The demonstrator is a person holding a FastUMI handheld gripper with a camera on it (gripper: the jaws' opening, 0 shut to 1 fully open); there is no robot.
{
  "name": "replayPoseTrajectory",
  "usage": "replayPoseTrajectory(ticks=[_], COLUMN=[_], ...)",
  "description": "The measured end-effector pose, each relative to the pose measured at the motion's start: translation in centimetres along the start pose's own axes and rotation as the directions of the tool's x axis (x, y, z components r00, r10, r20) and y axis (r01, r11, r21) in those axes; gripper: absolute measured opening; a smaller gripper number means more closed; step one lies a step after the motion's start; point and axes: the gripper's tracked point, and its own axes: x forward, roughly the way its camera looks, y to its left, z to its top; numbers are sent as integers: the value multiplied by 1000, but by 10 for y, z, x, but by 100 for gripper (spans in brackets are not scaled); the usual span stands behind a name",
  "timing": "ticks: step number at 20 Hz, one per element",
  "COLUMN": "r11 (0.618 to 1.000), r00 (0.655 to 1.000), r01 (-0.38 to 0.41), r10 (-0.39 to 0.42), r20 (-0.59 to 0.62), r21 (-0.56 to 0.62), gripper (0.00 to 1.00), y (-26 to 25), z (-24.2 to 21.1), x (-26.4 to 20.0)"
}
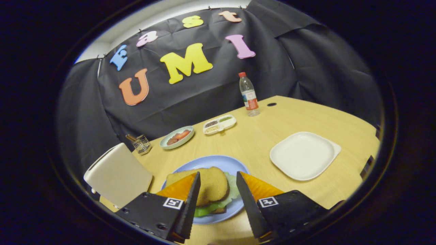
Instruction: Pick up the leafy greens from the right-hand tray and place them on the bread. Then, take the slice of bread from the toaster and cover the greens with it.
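A pale wooden table [272, 136] filled the lower right of the frame. Black cloth [190, 98] draped the wall behind it, wrinkled, with a white wall strip [143, 23] showing at upper left.

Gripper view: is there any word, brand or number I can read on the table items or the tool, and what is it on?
Water bottle: label too small and blurred to read.
Hand-held gripper: a square coded marker on each finger, no letters; fingers open either side of the sandwich on the blue plate.
Toaster, white tray: no text.
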Motion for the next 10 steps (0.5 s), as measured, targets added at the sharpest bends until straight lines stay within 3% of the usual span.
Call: replayPoseTrajectory(ticks=[1,2,4,10], r11=[999,996,987,934], r00=[999,995,981,923], r01=[3,9,14,41], r10=[-1,0,18,101], r20=[47,97,192,371], r21=[-39,-86,-163,-356], gripper=[70,81,94,95], y=[2,4,13,45], z=[13,25,50,110], x=[-7,-16,-36,-100])
